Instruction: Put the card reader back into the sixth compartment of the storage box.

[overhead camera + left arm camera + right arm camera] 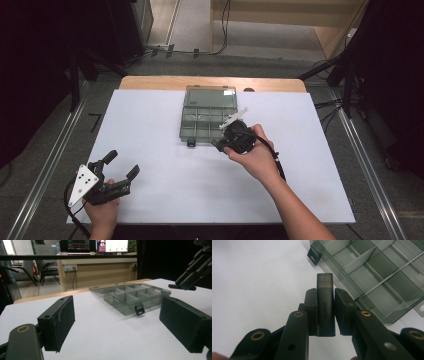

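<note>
Adapter (325,305) base hidden between right tool (325,312) jaws, organizer (377,275) cropped

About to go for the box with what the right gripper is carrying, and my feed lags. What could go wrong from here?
1. The right gripper pinches the small dark adapter only by its narrow sides, capped end sticking out; it may twist or slip if it bumps a divider.
2. The organizer box sits free on the white board, with the left gripper open and well away, so a nudge could slide it.
3. The compartments are narrow, so the adapter could catch on a wall.
</note>
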Motion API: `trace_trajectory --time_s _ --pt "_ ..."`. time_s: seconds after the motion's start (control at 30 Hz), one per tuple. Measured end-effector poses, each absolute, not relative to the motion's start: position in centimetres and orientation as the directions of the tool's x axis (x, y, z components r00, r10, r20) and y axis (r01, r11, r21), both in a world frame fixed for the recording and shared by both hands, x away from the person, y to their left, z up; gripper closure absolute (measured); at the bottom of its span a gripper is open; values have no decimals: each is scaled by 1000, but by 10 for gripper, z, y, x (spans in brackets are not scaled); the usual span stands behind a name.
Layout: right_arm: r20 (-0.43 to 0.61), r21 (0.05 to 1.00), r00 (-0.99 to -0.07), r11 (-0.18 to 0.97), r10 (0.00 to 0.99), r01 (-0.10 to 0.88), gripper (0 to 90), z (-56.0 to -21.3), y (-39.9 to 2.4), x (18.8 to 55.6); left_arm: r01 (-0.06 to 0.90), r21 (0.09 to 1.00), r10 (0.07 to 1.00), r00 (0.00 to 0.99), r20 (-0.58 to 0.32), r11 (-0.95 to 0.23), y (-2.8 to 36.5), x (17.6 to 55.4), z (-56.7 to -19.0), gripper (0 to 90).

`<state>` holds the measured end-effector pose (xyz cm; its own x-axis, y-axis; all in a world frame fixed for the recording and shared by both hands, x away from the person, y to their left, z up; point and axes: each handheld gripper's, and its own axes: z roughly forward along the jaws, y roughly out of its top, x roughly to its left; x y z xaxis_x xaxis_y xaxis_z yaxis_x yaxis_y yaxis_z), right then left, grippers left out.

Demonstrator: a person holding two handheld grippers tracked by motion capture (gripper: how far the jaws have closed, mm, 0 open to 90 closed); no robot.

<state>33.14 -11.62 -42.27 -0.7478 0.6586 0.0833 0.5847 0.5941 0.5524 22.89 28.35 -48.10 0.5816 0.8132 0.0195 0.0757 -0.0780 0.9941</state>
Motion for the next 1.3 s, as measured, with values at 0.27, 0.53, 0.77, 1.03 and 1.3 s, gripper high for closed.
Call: trace_trajectory --time_s 0.27,0.53,0.77,1.03,1.3 --pt "83 551 -752 599 654 582 710 -418 -113 339 76 994 813 582 18 -76 284 229 -481 132" --pt "77 556 -758 603 648 572 710 -410 -109 347 75 994 813 583 18 -75 284 229 -481 132" --pt "72 552 -761 609 645 569 711 -406 -106 353 73 994 812 584 19 -75 284 229 -481 132" --pt "62 547 -763 617 644 565 710 -404 -101 361 74 995 811 584 17 -74 284 229 -481 132" --pt "52 541 -762 623 645 565 710 -400 -94 369 74 995 811 585 15 -71 284 229 -481 132"
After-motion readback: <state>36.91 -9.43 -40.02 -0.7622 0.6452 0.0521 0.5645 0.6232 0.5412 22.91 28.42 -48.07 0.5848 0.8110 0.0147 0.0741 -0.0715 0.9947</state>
